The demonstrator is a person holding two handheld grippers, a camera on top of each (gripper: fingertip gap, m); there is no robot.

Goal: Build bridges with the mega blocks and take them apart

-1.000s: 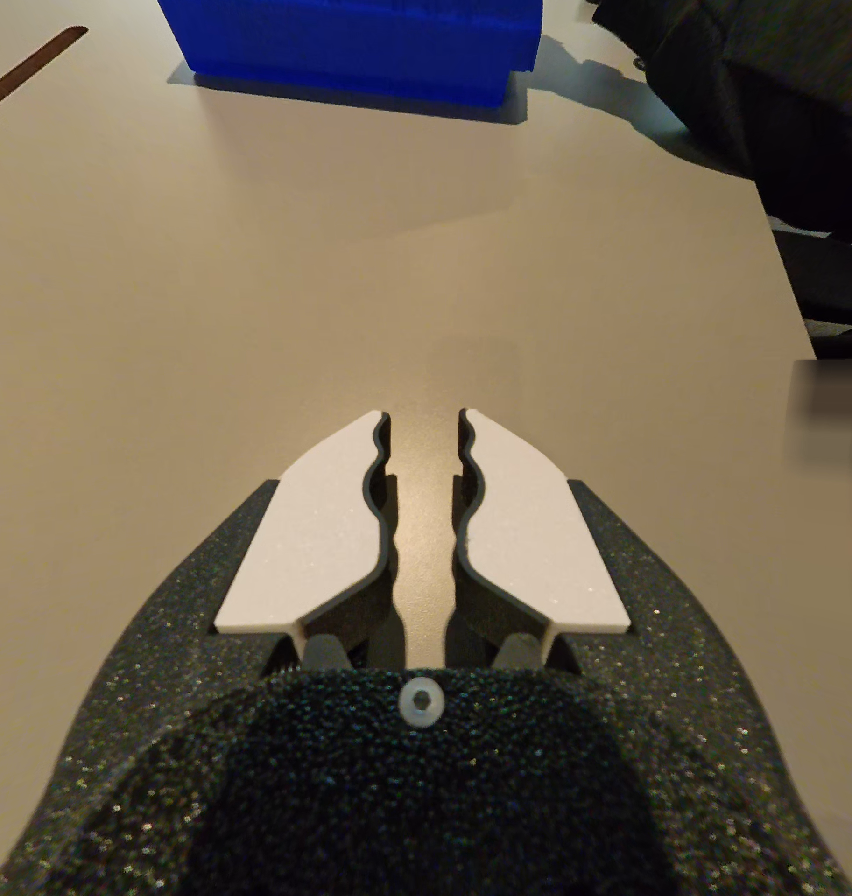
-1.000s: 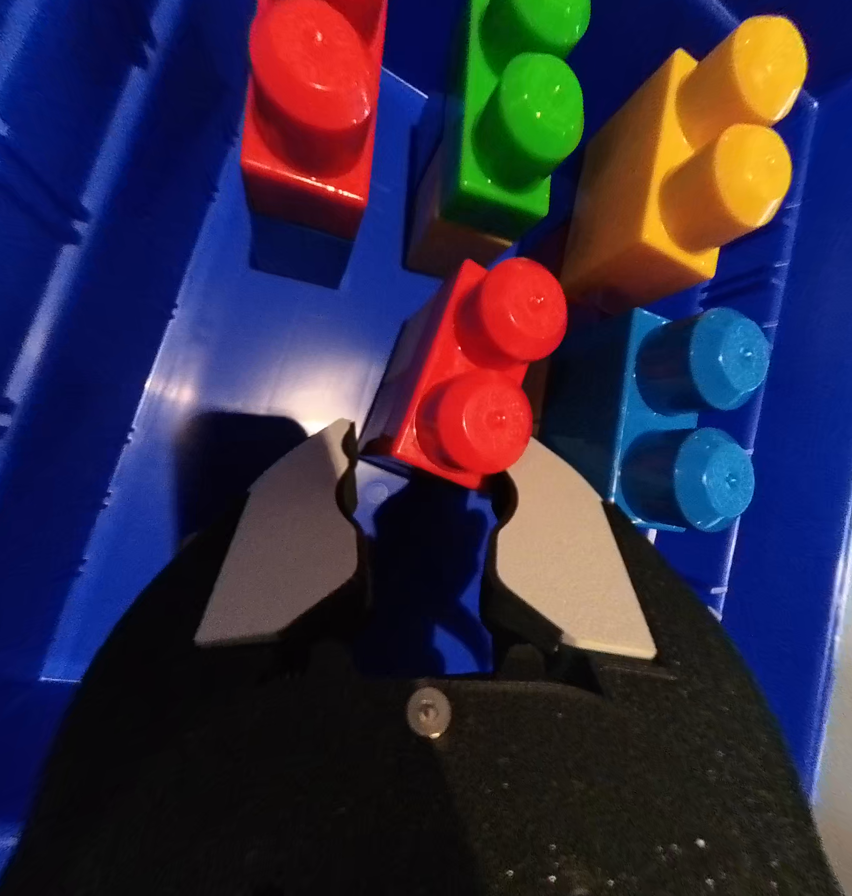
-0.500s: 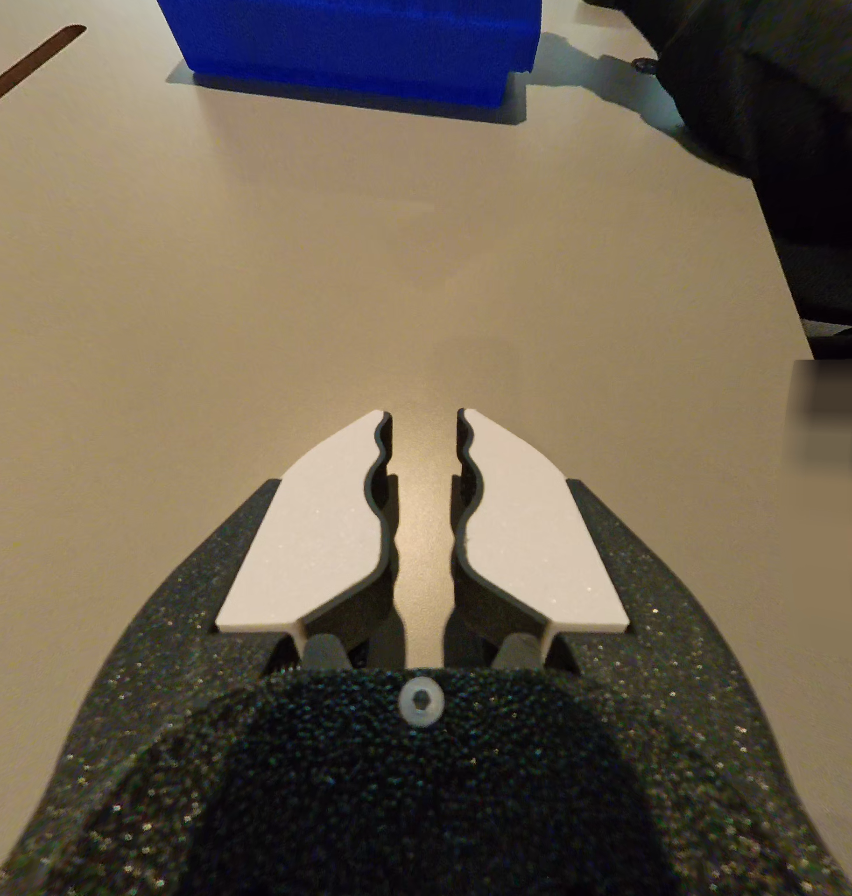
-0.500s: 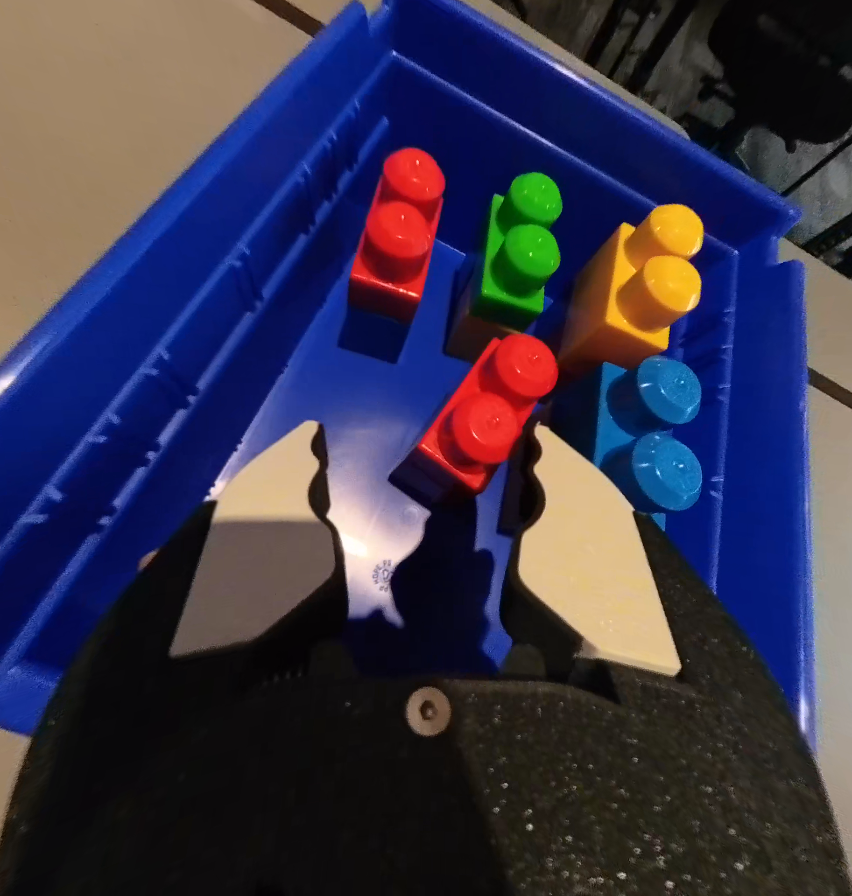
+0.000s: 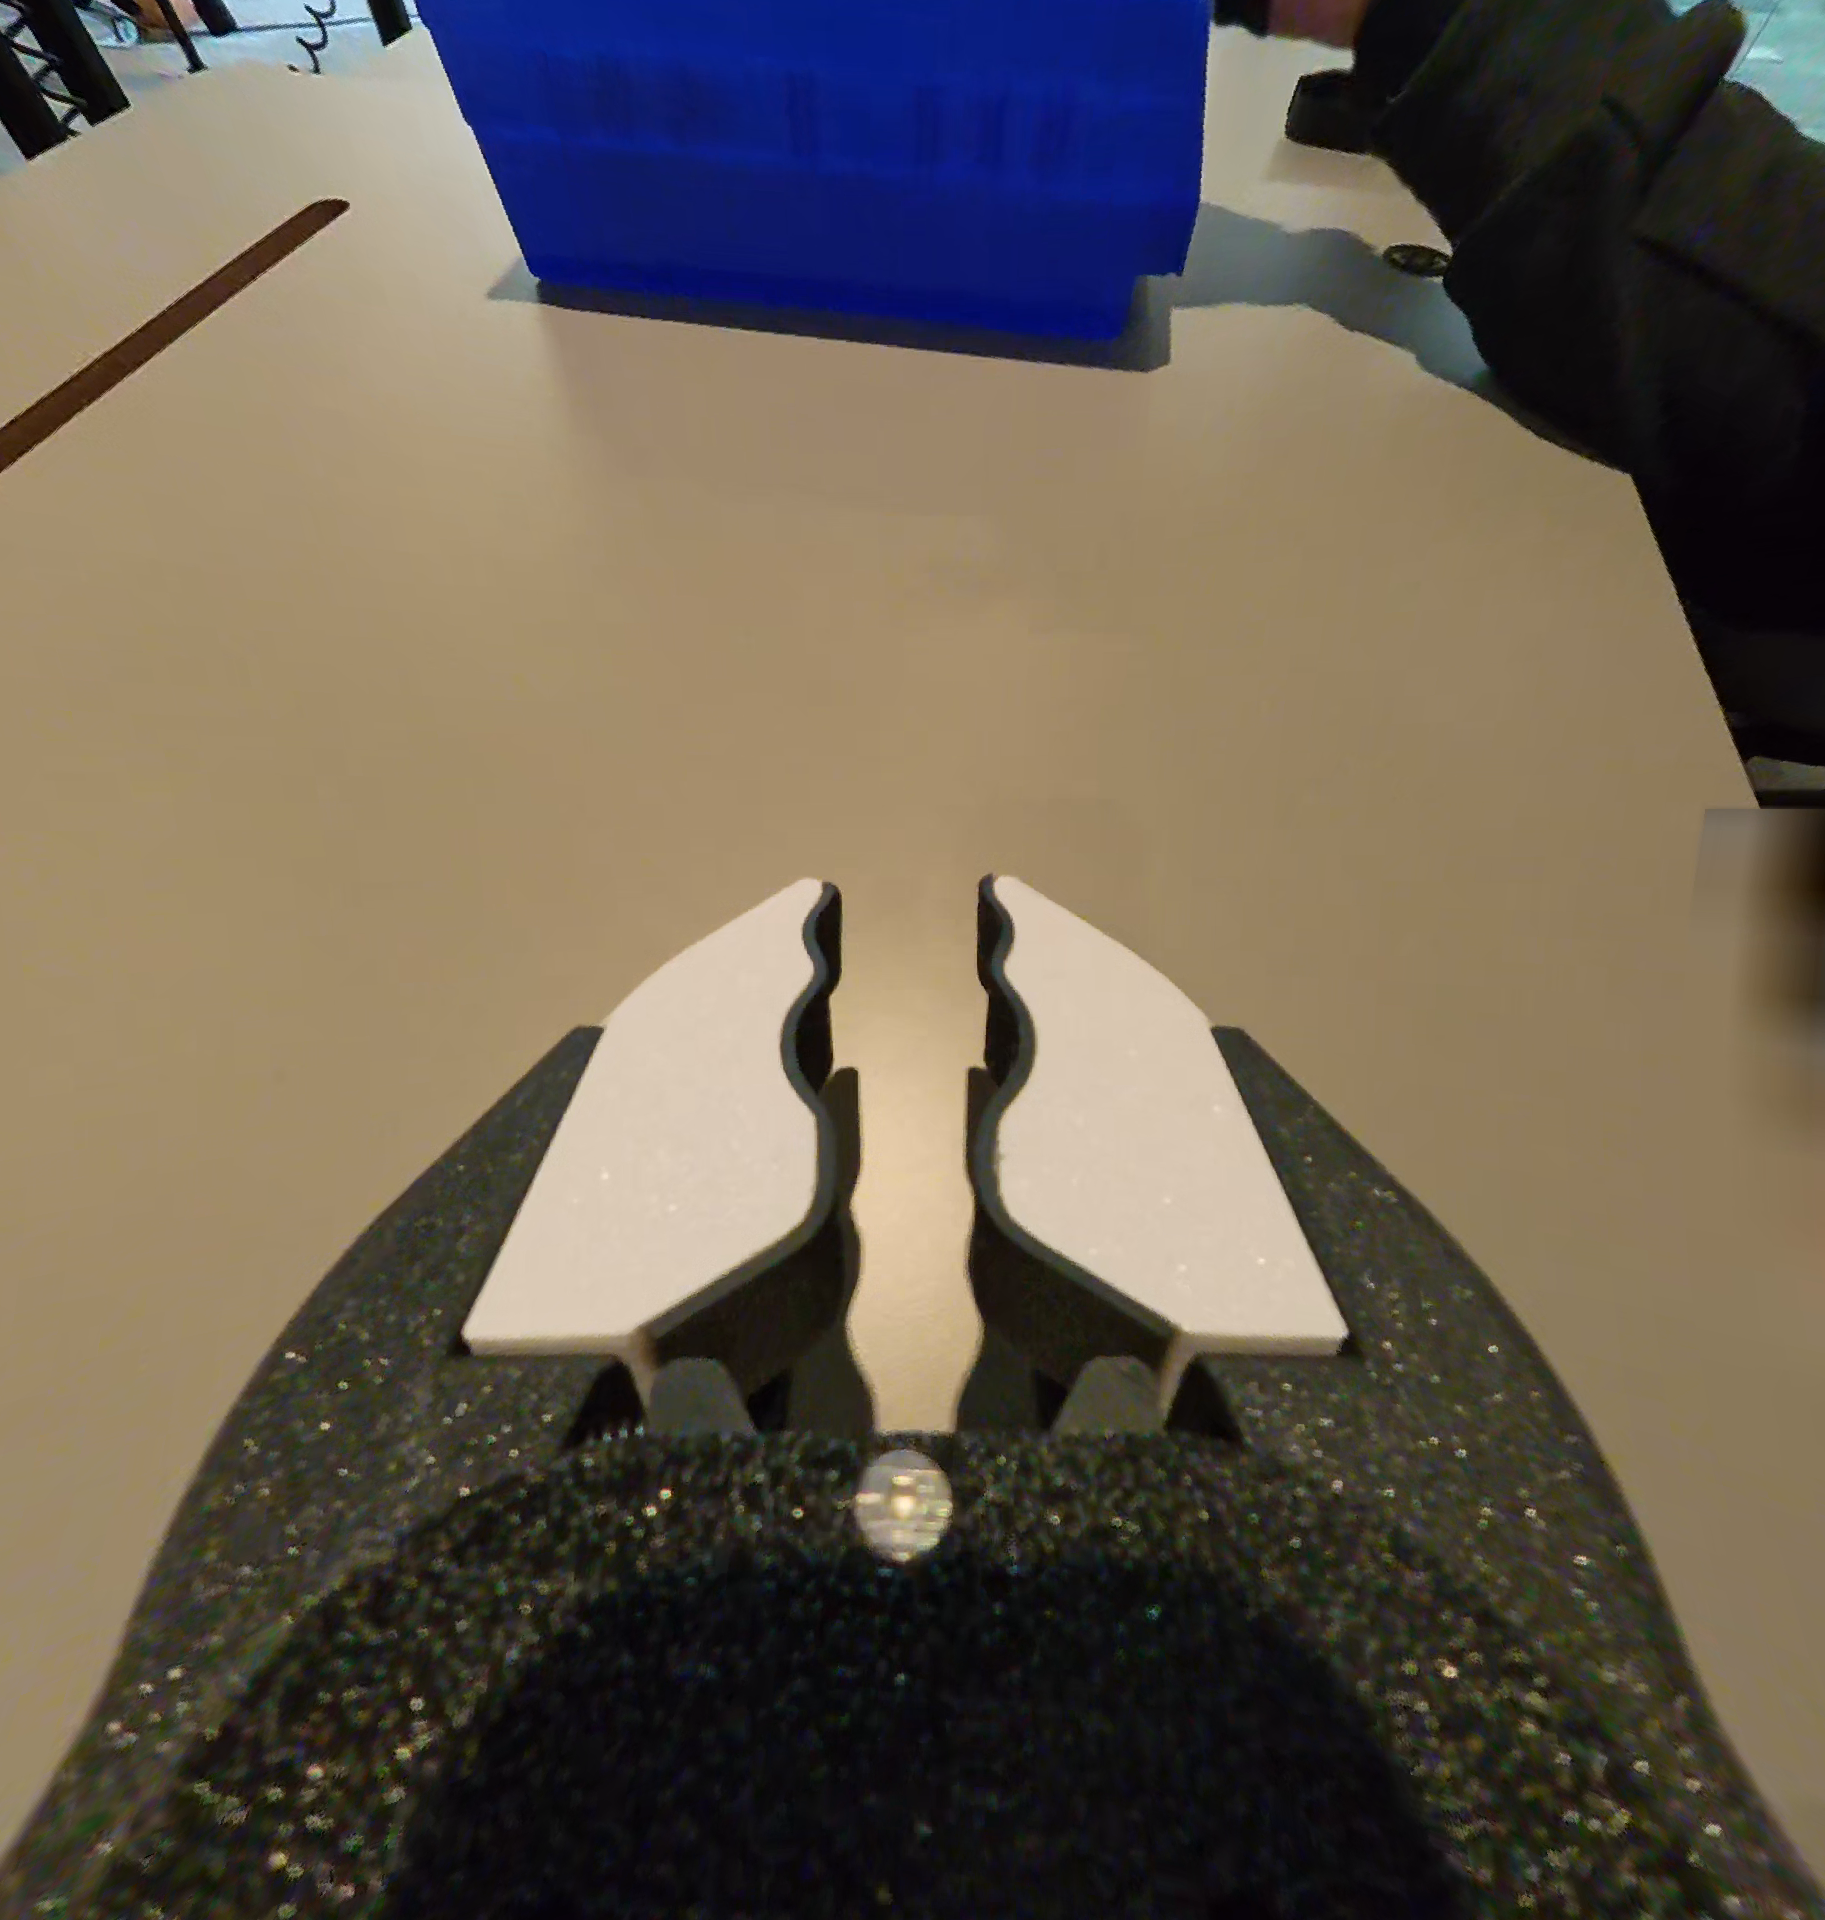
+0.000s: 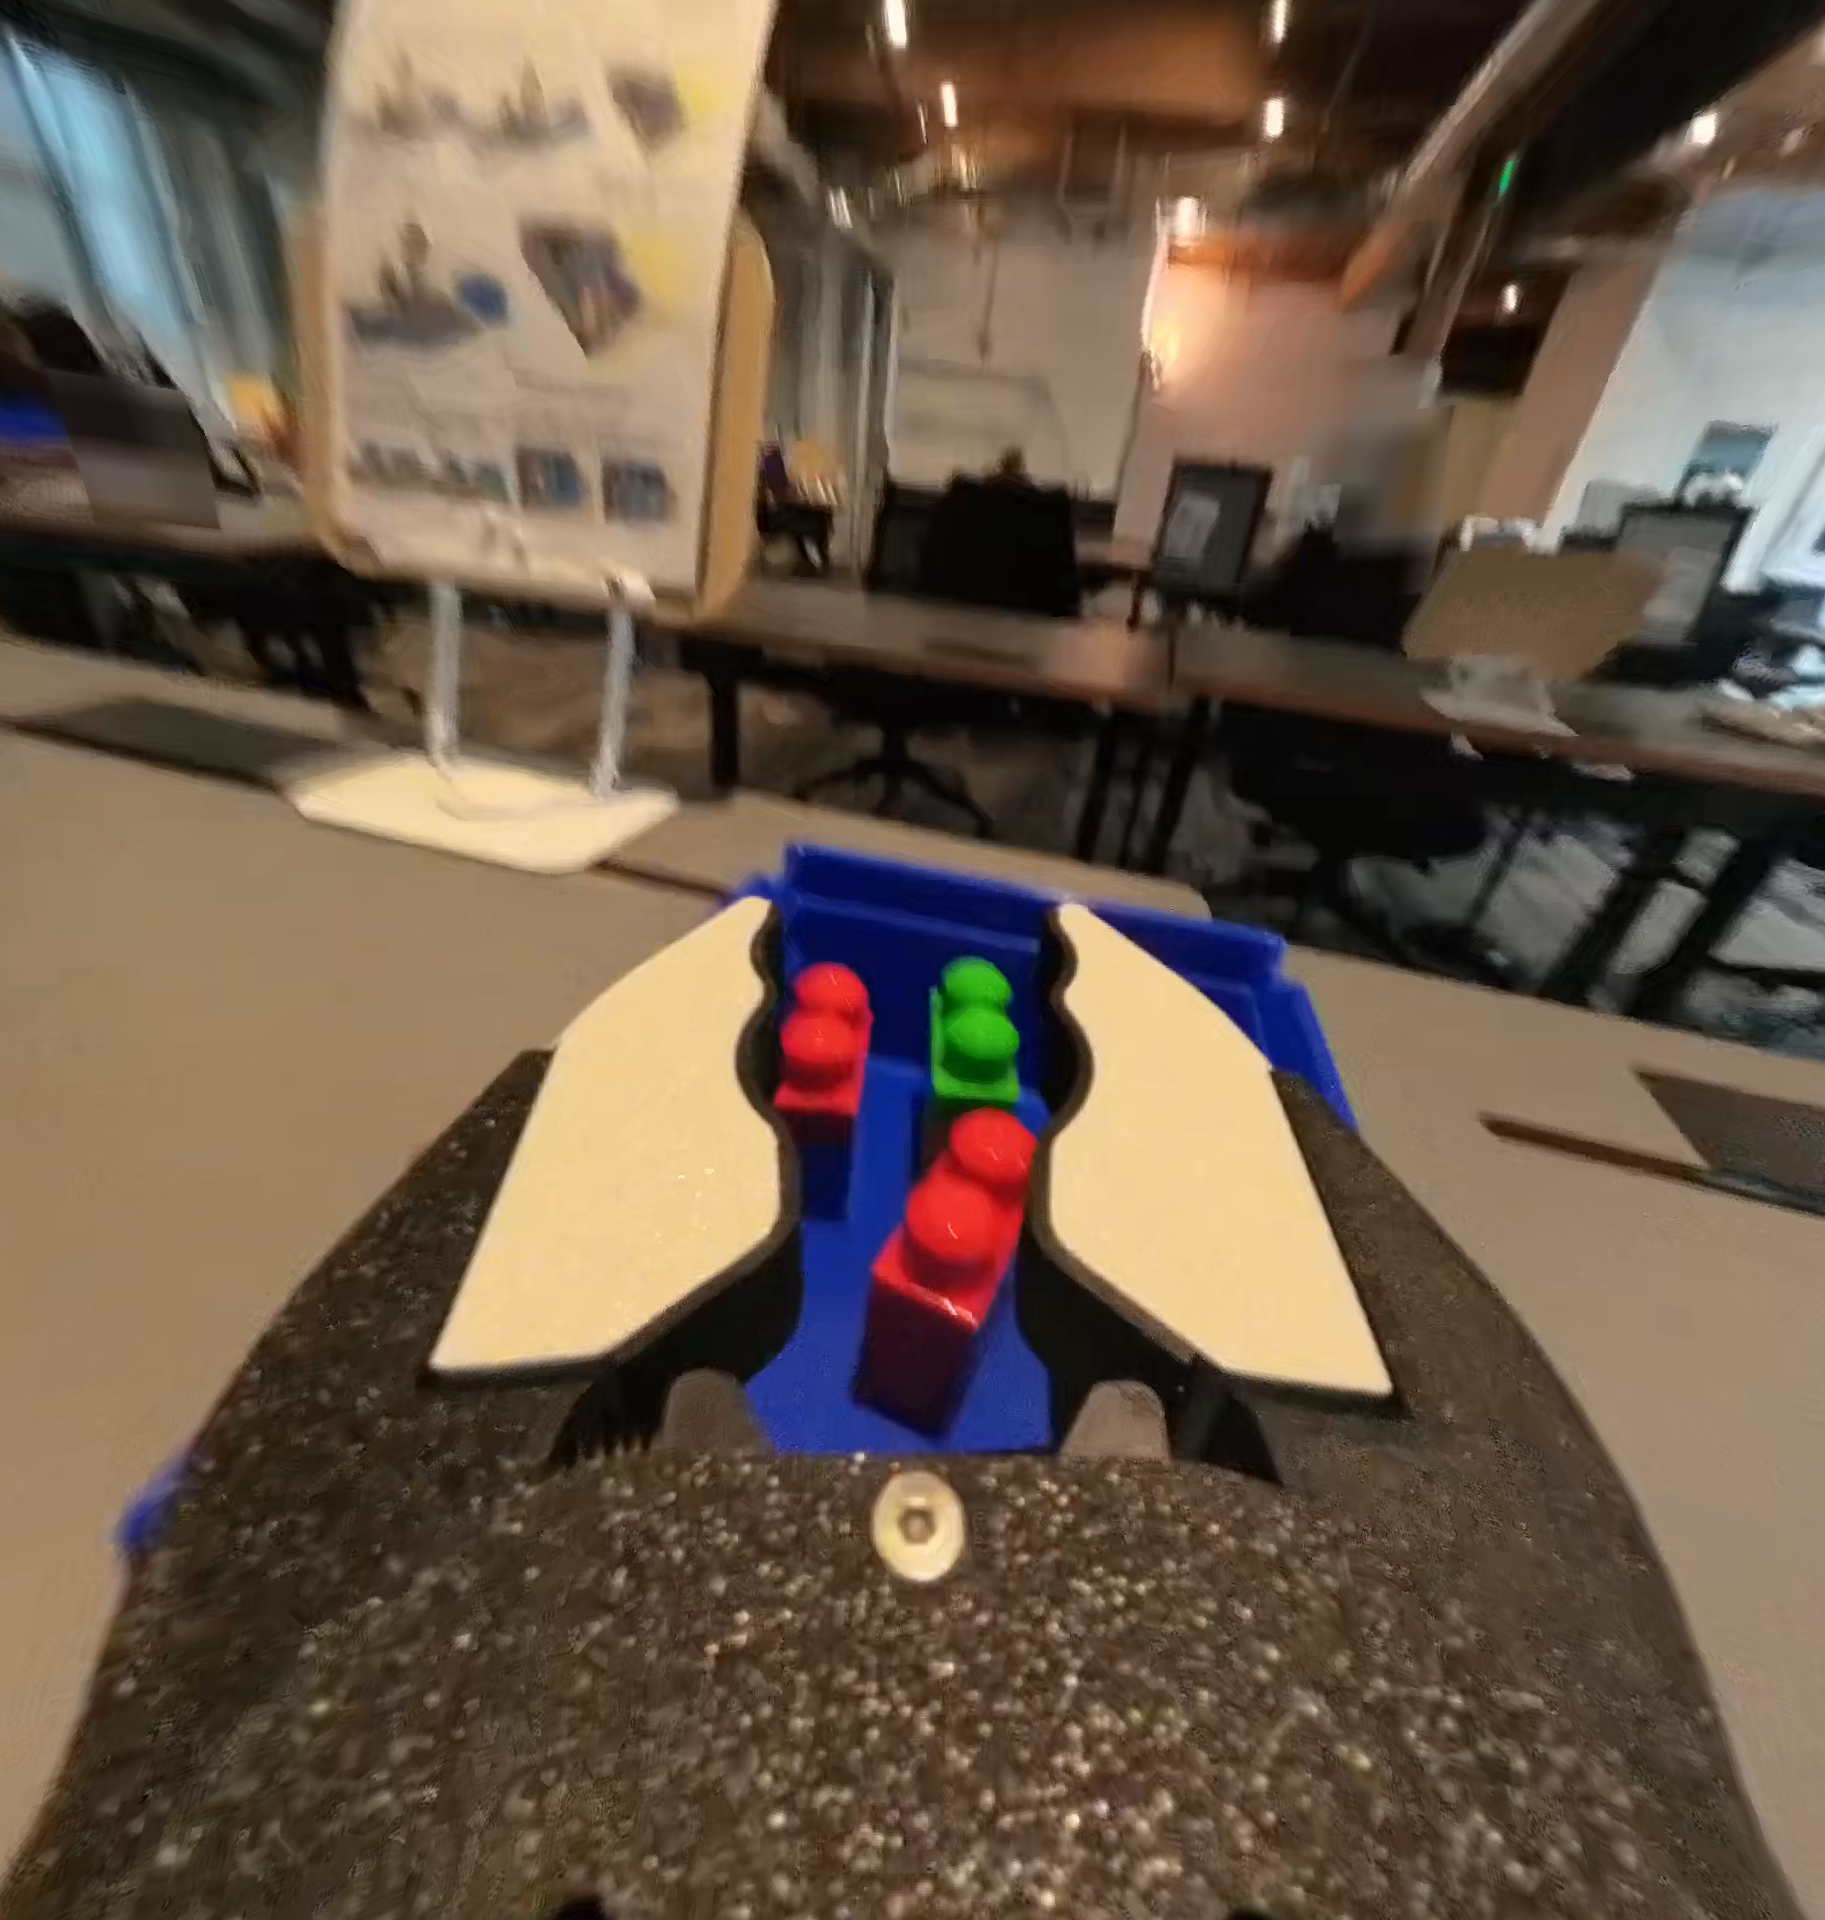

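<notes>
The blue bin [image 6: 1292, 997] stands on the tan table, below and ahead of my right gripper [image 6: 910, 909]. The gripper is open and empty, raised above the bin. Between its fingers I see a red block [image 6: 949, 1247] nearest, a second red block [image 6: 820, 1049] and a green block [image 6: 975, 1029], all standing in the bin. Other blocks are hidden behind the right finger. My left gripper [image 5: 908, 888] hovers low over the bare table [image 5: 887, 623], its jaws a narrow gap apart with nothing between them. The bin [image 5: 835, 156] is far ahead of it.
A person's dark sleeve [image 5: 1666, 312] reaches in at the bin's right. A dark slot [image 5: 149, 332] marks the table at the far left. A poster board on a white stand [image 6: 534, 312] is behind the bin, with other tables and chairs beyond. The gap from one gripper's tips to the other's is roughly 45 cm.
My right gripper let go of the near red block, opened wider and rose up and back out of the bin. The left gripper tilted up a little, so more of the bin shows.
</notes>
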